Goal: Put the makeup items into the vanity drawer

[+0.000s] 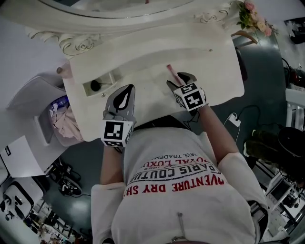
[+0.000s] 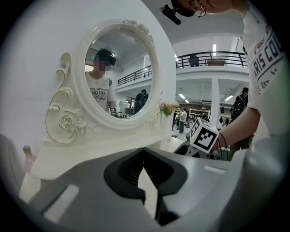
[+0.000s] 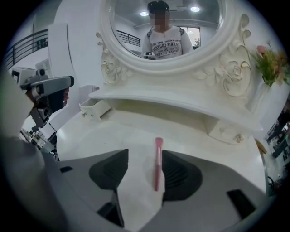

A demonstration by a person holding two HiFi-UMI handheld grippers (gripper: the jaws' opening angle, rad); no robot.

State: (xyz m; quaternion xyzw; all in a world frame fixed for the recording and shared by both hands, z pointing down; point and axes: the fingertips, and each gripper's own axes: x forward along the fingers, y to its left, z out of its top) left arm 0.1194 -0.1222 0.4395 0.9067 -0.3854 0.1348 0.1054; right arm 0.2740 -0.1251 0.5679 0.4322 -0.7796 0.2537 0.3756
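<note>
A slim pink makeup stick [image 1: 172, 72] lies on the white vanity top [image 1: 214, 62]. My right gripper [image 1: 180, 80] is open around it. In the right gripper view the stick [image 3: 157, 163] rests on the table between the jaws, close to the right one, and my right gripper [image 3: 144, 156] is not closed on it. A small vanity drawer [image 1: 106, 80] stands open at the left with a dark item [image 1: 95, 86] inside; the drawer [image 3: 94, 108] also shows far left in the right gripper view. My left gripper [image 1: 129, 88] is shut and empty near the table's front edge, and in its own view the left gripper [image 2: 144, 152] has its tips together.
The oval mirror [image 1: 109, 5] rises behind the table. Pink flowers [image 1: 255, 16] stand at the back right corner. A second small drawer [image 3: 229, 131] under the shelf is closed. A bin with pink stuff [image 1: 66, 121] sits on the floor left of the table.
</note>
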